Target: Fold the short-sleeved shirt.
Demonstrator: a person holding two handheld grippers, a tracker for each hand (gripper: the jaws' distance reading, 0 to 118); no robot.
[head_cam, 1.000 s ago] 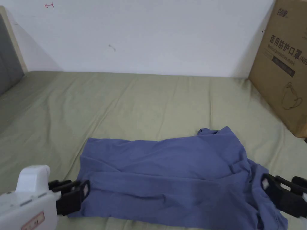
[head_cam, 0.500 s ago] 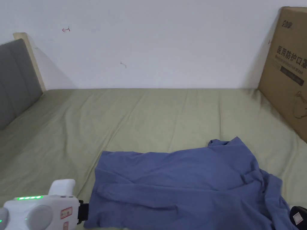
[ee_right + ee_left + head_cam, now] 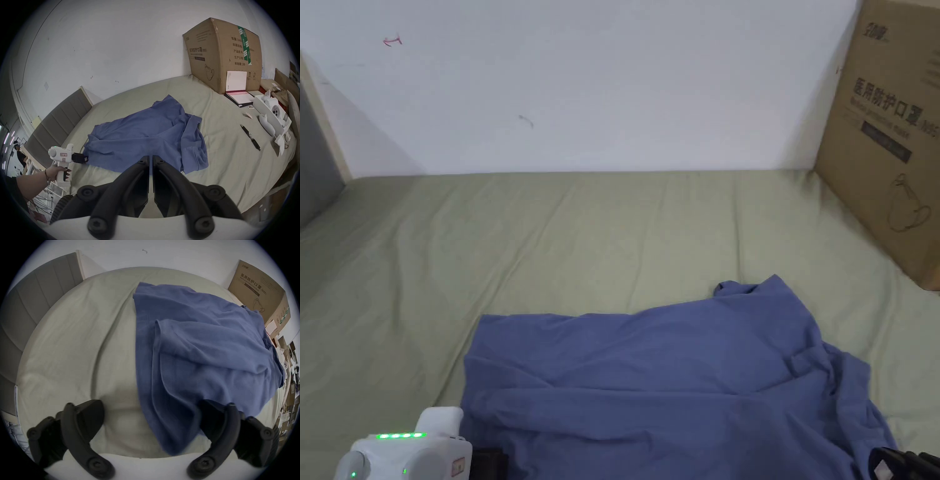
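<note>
box (image 3: 887, 137): printed writing | shirt (image 3: 675, 375) on bed (image 3: 550, 237) | left hand-held gripper (image 3: 151, 421) wide, withdrawn from hem | right hand-held gripper (image 3: 151, 160) closed, empty, pulled back

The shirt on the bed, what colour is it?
The shirt is plain blue, no pattern. It shows best in the right gripper view.

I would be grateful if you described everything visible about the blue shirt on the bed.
The blue shirt is a soft, wrinkled knit-looking fabric, lying crosswise on the green bed sheet. Its near long edge looks folded over the body, making a ridge. One short sleeve lies rumpled at the right end. The left claw is open at its left hem corner; the right claw is shut, just short of the near edge.
</note>
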